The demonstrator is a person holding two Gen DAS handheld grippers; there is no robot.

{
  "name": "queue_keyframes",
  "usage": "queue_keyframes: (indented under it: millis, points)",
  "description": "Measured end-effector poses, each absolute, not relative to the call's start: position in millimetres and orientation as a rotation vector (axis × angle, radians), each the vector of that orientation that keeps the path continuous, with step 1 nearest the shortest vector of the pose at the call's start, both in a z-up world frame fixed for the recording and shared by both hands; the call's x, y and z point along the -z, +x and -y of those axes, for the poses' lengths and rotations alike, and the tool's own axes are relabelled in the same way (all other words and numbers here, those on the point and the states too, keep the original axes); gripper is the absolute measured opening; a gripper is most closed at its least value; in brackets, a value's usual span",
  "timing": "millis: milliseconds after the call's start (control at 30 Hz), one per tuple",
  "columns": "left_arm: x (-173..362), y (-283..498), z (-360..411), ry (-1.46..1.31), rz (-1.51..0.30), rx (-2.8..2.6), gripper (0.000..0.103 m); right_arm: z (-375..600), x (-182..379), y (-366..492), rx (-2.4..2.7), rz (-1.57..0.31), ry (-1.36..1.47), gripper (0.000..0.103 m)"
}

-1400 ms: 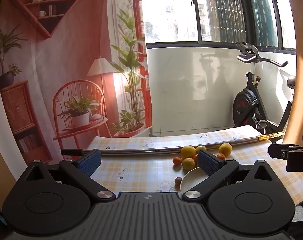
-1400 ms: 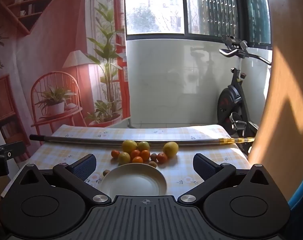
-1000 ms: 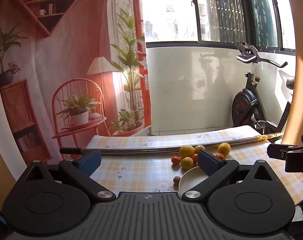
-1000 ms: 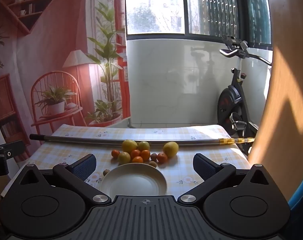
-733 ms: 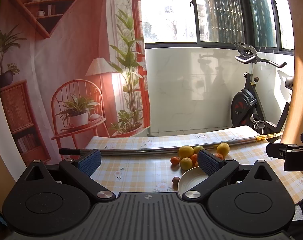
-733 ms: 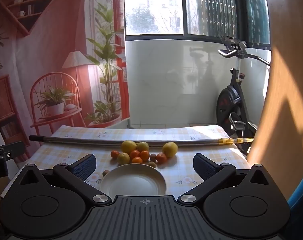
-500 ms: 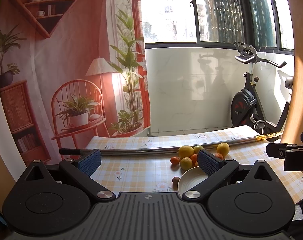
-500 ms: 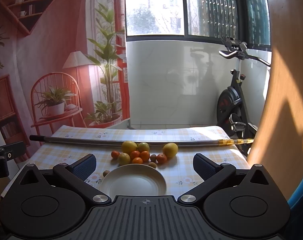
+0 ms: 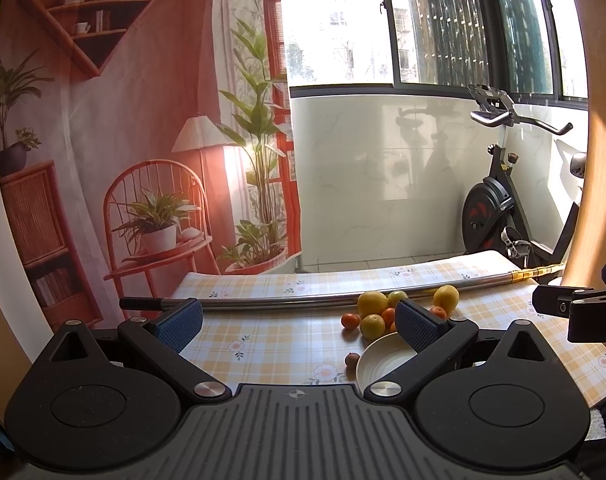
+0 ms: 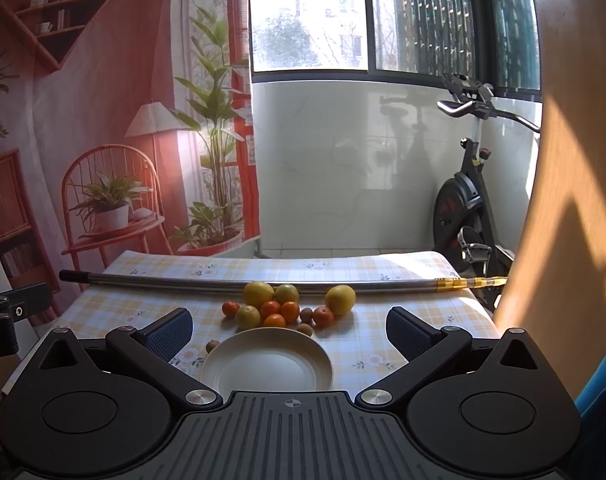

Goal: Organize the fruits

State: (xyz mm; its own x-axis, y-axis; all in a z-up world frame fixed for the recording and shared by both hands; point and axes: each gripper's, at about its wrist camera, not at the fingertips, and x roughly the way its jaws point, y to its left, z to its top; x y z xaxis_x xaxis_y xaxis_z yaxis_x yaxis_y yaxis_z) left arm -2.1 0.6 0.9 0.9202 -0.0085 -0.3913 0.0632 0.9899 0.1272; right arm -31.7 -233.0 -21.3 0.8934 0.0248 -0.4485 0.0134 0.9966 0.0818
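Observation:
A cluster of fruit (image 10: 281,306) lies on the checked tablecloth: yellow lemons (image 10: 258,293), small oranges (image 10: 290,311) and brown kiwis (image 10: 305,313). Just in front of it sits an empty white plate (image 10: 266,362), with one kiwi (image 10: 212,345) at its left rim. My right gripper (image 10: 289,330) hovers open above the plate, nothing between its fingers. In the left wrist view the same fruit (image 9: 373,314) and the plate (image 9: 383,362) lie to the right, partly hidden by a finger. My left gripper (image 9: 299,322) is open over bare tablecloth.
A long metal pole (image 10: 263,284) lies across the table behind the fruit. An exercise bike (image 10: 469,208) stands beyond the table's far right corner. A printed backdrop (image 10: 103,140) hangs at the left. The other gripper's body (image 9: 575,310) shows at the right edge of the left wrist view.
Both views have barely shifted. The grippers stay open and the fruit and plate have not moved.

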Motion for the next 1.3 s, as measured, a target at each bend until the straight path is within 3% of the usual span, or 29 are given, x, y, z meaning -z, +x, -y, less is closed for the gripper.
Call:
queue_keyframes:
  millis: [1300]
  points:
    - [-4.4, -8.6, -5.5, 0.127, -0.375, 0.034, 0.103, 232.8, 17.1, -40.1, 0.005, -0.448, 0.073, 0.103]
